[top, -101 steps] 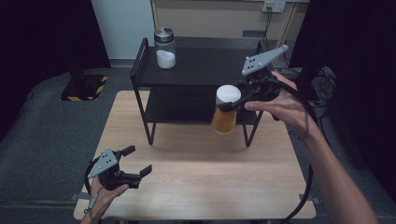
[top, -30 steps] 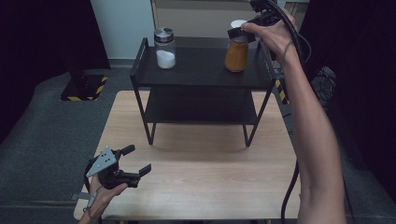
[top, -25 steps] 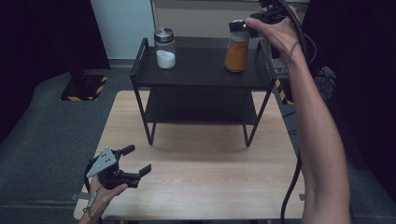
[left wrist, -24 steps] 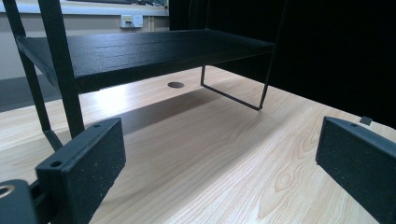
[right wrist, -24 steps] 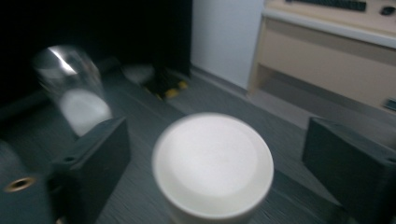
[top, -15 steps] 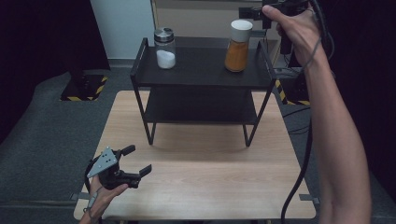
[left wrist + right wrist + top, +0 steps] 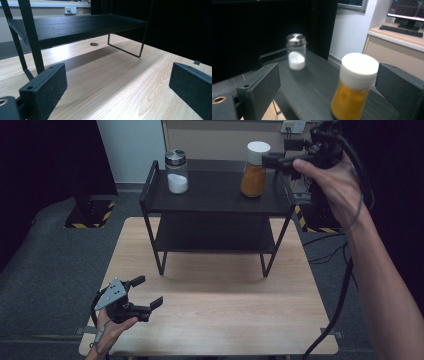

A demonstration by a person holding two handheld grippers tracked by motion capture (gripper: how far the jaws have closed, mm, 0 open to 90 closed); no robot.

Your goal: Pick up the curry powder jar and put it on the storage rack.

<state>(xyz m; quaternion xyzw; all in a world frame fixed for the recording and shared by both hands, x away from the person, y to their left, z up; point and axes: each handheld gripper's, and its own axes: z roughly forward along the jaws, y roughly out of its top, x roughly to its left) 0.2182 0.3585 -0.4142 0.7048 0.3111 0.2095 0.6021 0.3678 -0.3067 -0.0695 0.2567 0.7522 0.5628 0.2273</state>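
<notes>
**Orange jar stands free on the top shelf, right gripper open beside it**

We see the orange jar (image 7: 253,169) with its white cap standing upright on the top board of the black shelf (image 7: 215,200), near the right end and close to the back edge. Our right gripper (image 7: 274,160) hangs just beside it, on its right in the high view. Its jaws have just been opening and have eased in a little since; now they stand wide. In the right gripper view the jar (image 7: 354,86) sits ahead of the jaws, nearer the right one, and we see no pad pressing on the glass or the cap. The right hand (image 7: 336,182) holds the gripper body level with the cap, and the cable trails down past the table's right edge.

At the left end of the same board stands a glass shaker (image 7: 176,171) with a metal top and white powder in its lower part, well apart from the jar.

Our left gripper (image 7: 146,292) rests low near the front left corner of the table (image 7: 225,320), in the left hand (image 7: 114,324). Its jaws are spread wide with nothing between them; the left gripper view looks along the bare wood toward the shelf's legs and lower board (image 7: 75,26).
</notes>
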